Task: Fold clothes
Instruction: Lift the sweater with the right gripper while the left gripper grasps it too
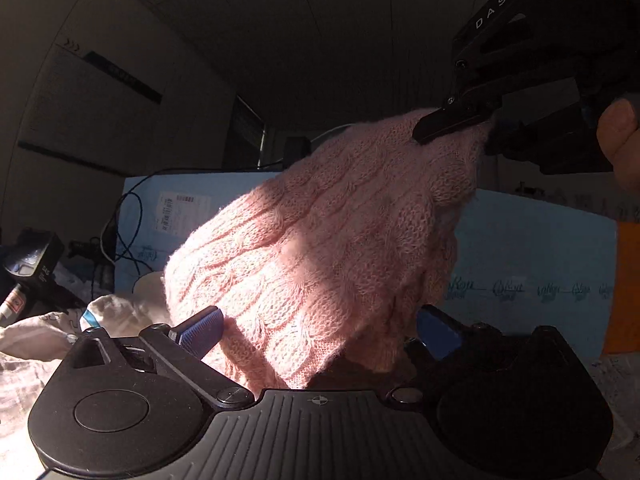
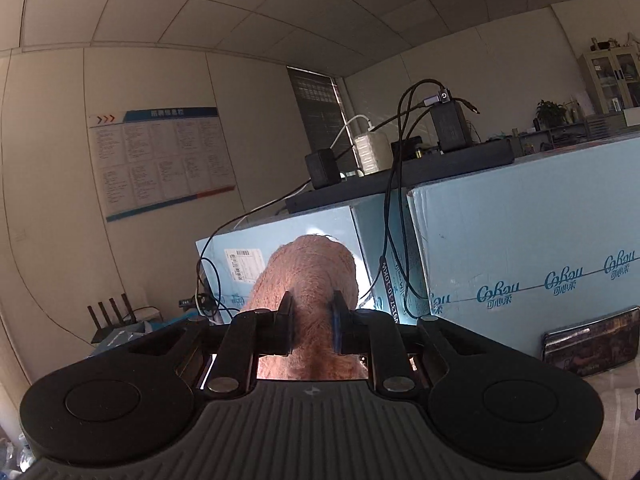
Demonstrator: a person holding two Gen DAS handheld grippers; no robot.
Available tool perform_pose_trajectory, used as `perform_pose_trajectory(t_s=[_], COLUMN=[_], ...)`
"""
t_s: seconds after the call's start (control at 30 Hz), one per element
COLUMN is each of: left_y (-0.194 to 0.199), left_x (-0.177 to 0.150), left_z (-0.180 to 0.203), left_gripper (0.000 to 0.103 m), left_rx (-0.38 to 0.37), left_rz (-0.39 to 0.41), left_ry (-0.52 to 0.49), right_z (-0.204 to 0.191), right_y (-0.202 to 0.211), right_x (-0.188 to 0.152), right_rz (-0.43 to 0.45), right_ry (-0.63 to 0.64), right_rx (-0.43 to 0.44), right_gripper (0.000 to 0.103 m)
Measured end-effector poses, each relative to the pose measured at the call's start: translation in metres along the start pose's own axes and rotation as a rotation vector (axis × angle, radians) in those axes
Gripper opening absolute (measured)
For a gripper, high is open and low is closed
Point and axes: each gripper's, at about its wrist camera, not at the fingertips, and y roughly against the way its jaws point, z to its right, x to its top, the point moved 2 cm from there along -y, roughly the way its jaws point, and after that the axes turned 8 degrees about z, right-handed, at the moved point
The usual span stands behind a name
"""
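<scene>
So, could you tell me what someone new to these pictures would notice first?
First, the pink cable-knit sweater, sunlit, filling the middle of the left wrist view. The right gripper pinches its top edge at upper right, while the left gripper stands open around its lower part. Behind it sit pale blue cardboard boxes with chargers and cables on top.

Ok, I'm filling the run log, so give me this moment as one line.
task: fold clothes | right hand-held gripper: shut on pink knit garment, lifted | left hand-held gripper: open around its lower part
</scene>
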Motion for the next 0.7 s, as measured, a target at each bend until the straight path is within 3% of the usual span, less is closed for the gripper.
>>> perform_pose_trajectory(t_s=[0.07,0.1,0.13,0.43,0.6,0.7], left_y=[0.004,0.009,0.013,0.056,0.079,0.08], left_x=[0.005,0.011,0.018,0.08,0.113,0.112], left_z=[0.009,0.013,0.016,0.052,0.083,0.107], left_gripper=[0.071,0.032,0.014,0.005,0.005,0.005], left_rx=[-0.014,-0.02,-0.026,-0.099,-0.283,-0.454], left_rz=[0.019,0.041,0.062,0.289,0.374,0.318], left_ry=[-0.036,-0.036,-0.035,-0.04,0.016,0.037], right_z=[-0.003,-0.004,-0.005,0.004,0.023,0.041], right_y=[0.019,0.028,0.038,0.133,0.195,0.228], right_x=[0.014,0.021,0.028,0.079,0.106,0.116], right_rz=[0.05,0.07,0.095,0.306,0.446,0.504], right_ry=[0.014,0.021,0.028,0.044,0.047,0.05], right_rx=[0.007,0.008,0.009,0.007,-0.065,-0.136], right_gripper=[0.016,0.016,0.016,0.016,0.016,0.016])
